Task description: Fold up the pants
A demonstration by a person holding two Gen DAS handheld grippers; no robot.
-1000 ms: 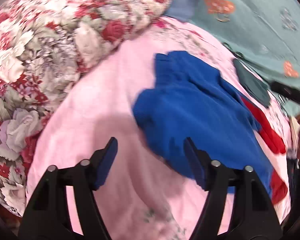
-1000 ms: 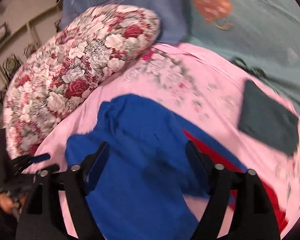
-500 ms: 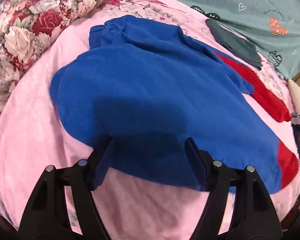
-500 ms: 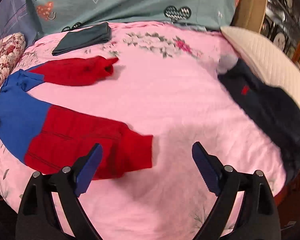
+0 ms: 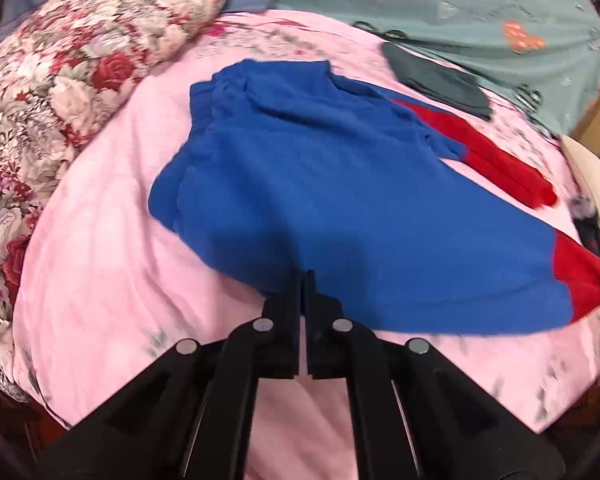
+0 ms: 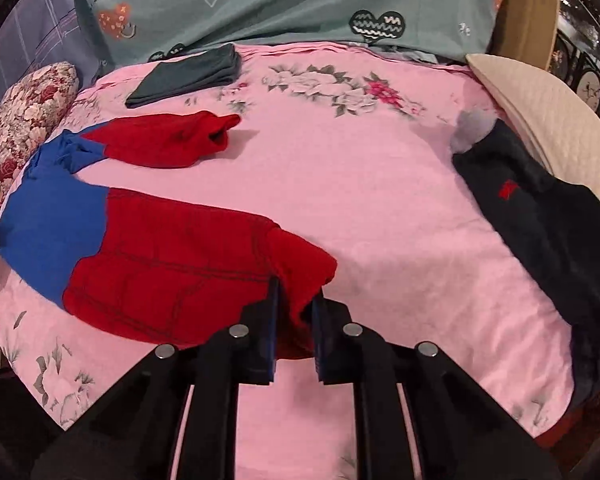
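Blue and red pants (image 5: pixel 340 184) lie spread on a pink bed sheet (image 5: pixel 100 272). The top part is blue and the leg ends are red. My left gripper (image 5: pixel 304 276) is shut on the near blue edge at the waist end. In the right wrist view the near red leg (image 6: pixel 172 272) runs across the sheet (image 6: pixel 380 200), and my right gripper (image 6: pixel 294 300) is shut on its cuff. The other red leg (image 6: pixel 168 140) lies further back, apart from the near one.
A floral pillow (image 5: pixel 60 80) lies at the left. A folded dark grey garment (image 6: pixel 184 74) lies at the back near a teal heart-print pillow (image 6: pixel 300 0). A dark navy garment (image 6: pixel 548 216) and a cream quilted cushion (image 6: pixel 540 108) lie at the right bed edge.
Both grippers went from open to shut: the left closed on the blue waist edge, the right closed on the near red cuff.
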